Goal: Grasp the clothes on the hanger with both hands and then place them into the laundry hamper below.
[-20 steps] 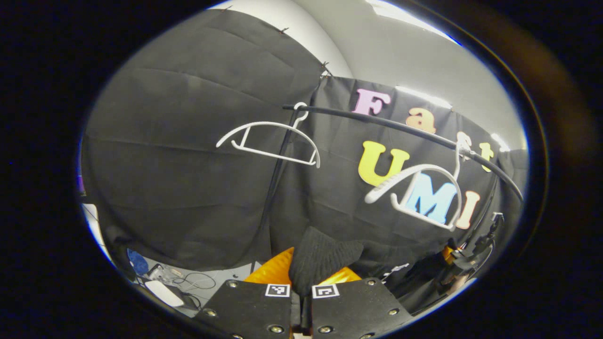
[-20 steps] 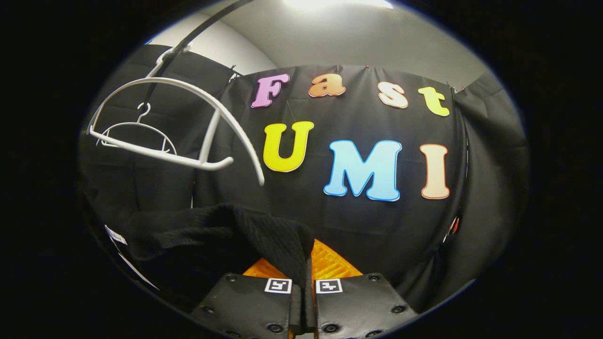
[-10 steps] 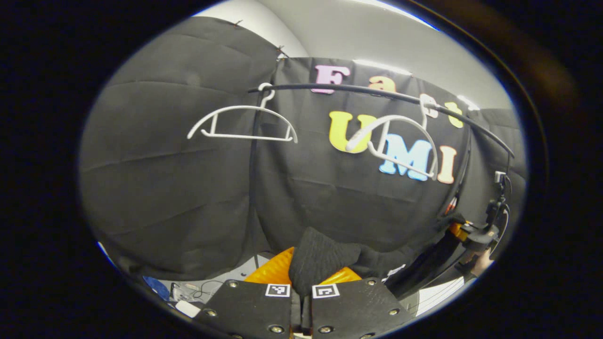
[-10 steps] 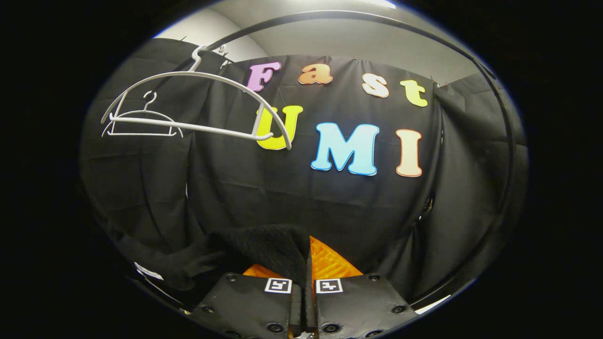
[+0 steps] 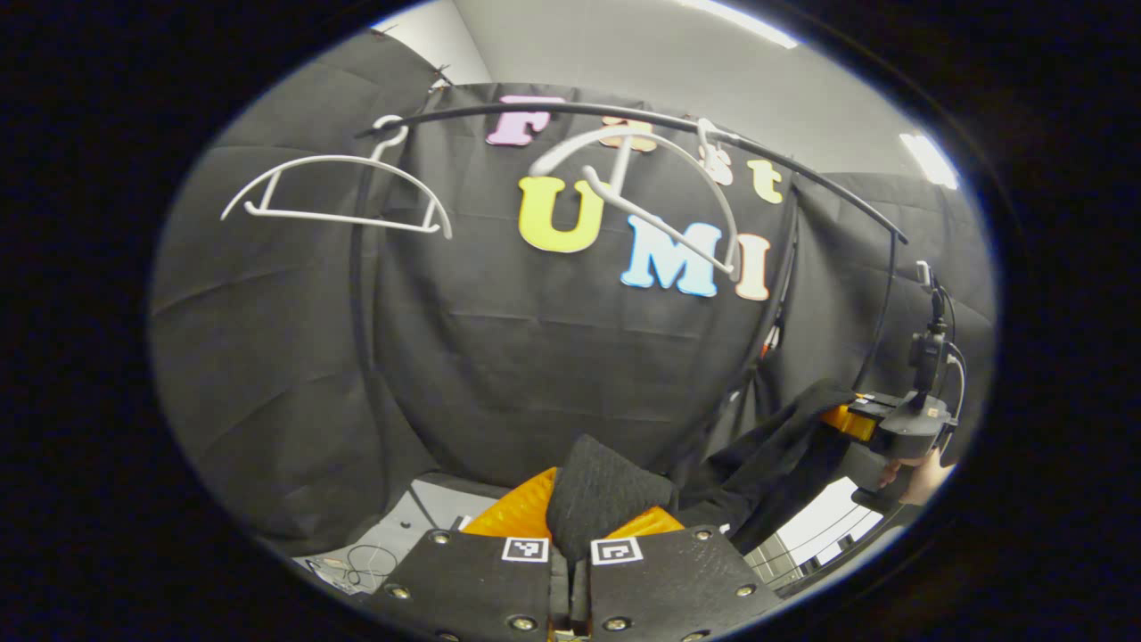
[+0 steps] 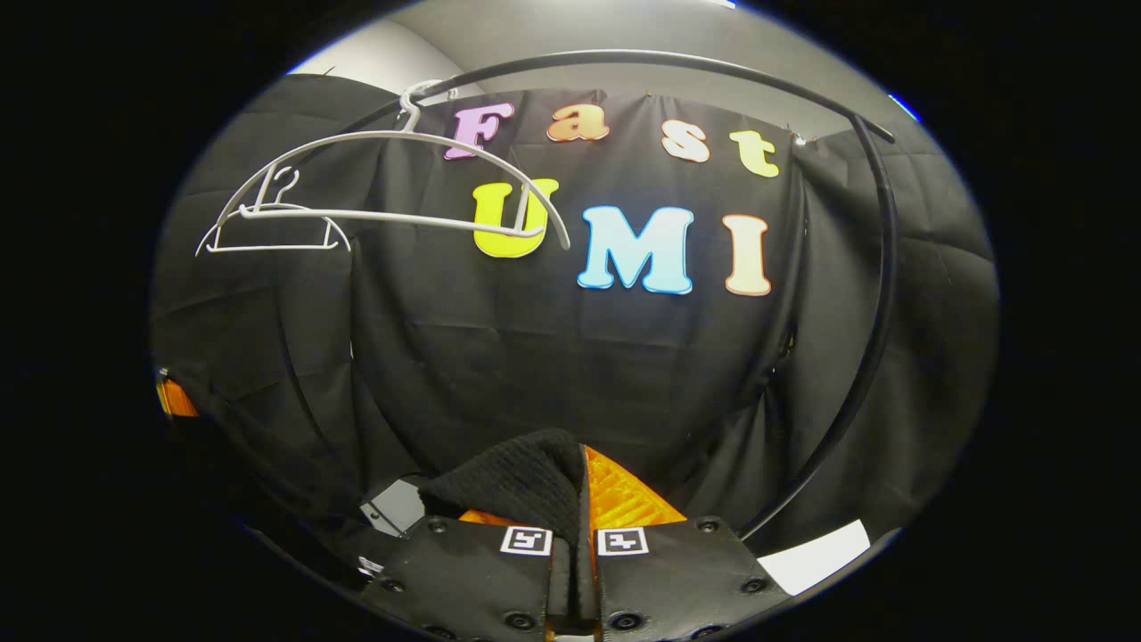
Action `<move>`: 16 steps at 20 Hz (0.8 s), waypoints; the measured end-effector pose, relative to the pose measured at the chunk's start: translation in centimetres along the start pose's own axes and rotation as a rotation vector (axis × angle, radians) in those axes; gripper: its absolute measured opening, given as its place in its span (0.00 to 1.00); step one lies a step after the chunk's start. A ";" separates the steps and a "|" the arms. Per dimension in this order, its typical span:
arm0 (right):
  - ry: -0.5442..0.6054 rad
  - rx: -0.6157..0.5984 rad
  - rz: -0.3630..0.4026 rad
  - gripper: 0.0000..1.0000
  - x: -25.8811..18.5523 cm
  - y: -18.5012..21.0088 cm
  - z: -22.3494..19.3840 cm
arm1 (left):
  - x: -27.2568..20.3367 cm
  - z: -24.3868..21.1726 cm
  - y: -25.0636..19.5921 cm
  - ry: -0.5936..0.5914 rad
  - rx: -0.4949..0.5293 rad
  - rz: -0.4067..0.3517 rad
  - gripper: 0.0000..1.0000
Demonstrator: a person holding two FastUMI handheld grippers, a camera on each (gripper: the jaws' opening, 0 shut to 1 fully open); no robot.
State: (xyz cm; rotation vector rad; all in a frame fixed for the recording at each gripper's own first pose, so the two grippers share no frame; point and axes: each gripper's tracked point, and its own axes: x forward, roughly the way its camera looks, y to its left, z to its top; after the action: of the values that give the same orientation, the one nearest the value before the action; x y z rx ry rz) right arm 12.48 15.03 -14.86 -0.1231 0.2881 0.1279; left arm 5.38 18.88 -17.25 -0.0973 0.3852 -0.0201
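Left claw: the left claw (image 5: 570,557) was pinching a fold of the black knit garment (image 5: 606,495) between its orange fingers (image 5: 517,513), its halves pressed together on the cloth.
Right claw: the right claw (image 6: 575,562) was likewise clamped on the same garment (image 6: 521,481); in the left gripper view it sat far right (image 5: 856,419), held by a hand (image 5: 918,477), with the cloth sagging between the two.
Change: over the last second both hangers rose in both views, so both claws had come down and away from the rail (image 5: 624,116).
Hangers: the near white hanger (image 5: 642,192) hung bare and tilted; the far white hanger (image 5: 339,192) to its left was bare too.
Meaning: the garment was off its hanger, so the pull looked finished and the lowering was under way.
Hamper: the pale wire-edged thing (image 5: 820,526) at lower right might have been it; I could not tell.
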 end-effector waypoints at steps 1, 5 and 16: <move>0.020 0.018 -0.009 0.05 -0.2 0.1 -0.7 | 1.0 -0.6 -0.4 0.012 0.004 -0.021 0.02; 0.109 0.072 -0.074 0.05 -0.4 -0.1 -3.9 | 4.2 -2.2 -1.0 0.070 0.033 -0.077 0.02; 0.337 0.232 -0.112 0.05 0.6 -0.3 -13.4 | 10.4 -10.7 -3.9 0.217 0.130 -0.072 0.02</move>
State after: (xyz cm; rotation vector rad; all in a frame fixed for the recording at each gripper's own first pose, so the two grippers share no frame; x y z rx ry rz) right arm 9.37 12.96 -27.74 0.0714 0.6278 -0.0394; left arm 11.01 13.62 -30.65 0.0197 0.5963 -0.1273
